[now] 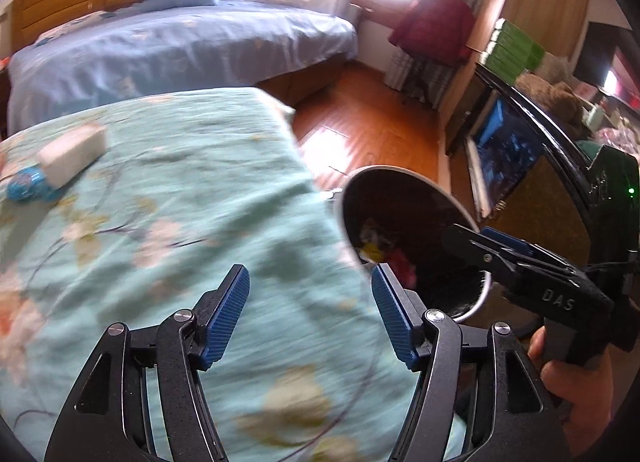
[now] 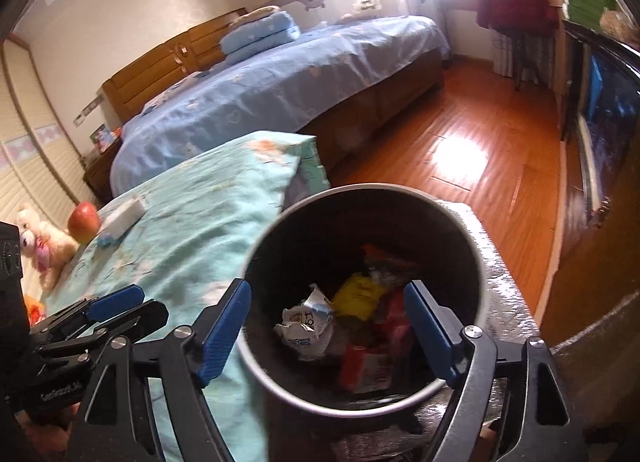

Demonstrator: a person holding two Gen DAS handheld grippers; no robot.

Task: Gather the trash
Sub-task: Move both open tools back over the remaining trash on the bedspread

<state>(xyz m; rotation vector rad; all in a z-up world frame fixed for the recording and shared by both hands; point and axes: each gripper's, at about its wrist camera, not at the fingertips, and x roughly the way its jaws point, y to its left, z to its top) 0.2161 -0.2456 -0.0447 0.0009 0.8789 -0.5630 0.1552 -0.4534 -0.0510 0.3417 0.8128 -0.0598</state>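
Both claws released, nothing gripped. Left claw [image 1: 310,314] hovers over the teal floral blanket [image 1: 180,202]; right claw [image 2: 328,326] sits right above the mouth of the trash bin [image 2: 280,366], pads spread either side of the opening.

Bin is just beside the blanket's edge, on the floor side. Already inside: crumpled white wrapper [image 2: 306,322], yellow packet [image 2: 358,296], red packaging [image 2: 364,366]. All loose at the bottom.

Likely remaining trash on the blanket, far corner from the bin: white block [image 1: 72,154], looks like a folded tissue pack or a box (too blurred to tell), with a small blue wrapper [image 1: 28,184] touching its near end. Right view also shows an apple [image 2: 84,222] and a plush toy [image 2: 40,246] near them; my guess is those are not trash.

Handling:
- Blue wrapper: light, thin, probably crinkly and slippery. Pinch at a bunched fold, not a flat face. The blanket is soft, so the pads may snag cloth; come in shallow.
- White block: light, appears semi-stiff. Grip across the narrow sides, mid-length.
- Neither is fragile, so a firm squeeze is fine.

Left claw is closer to both, so it is the better pick for the reach. Motion blur in both views, so positions are approximate.
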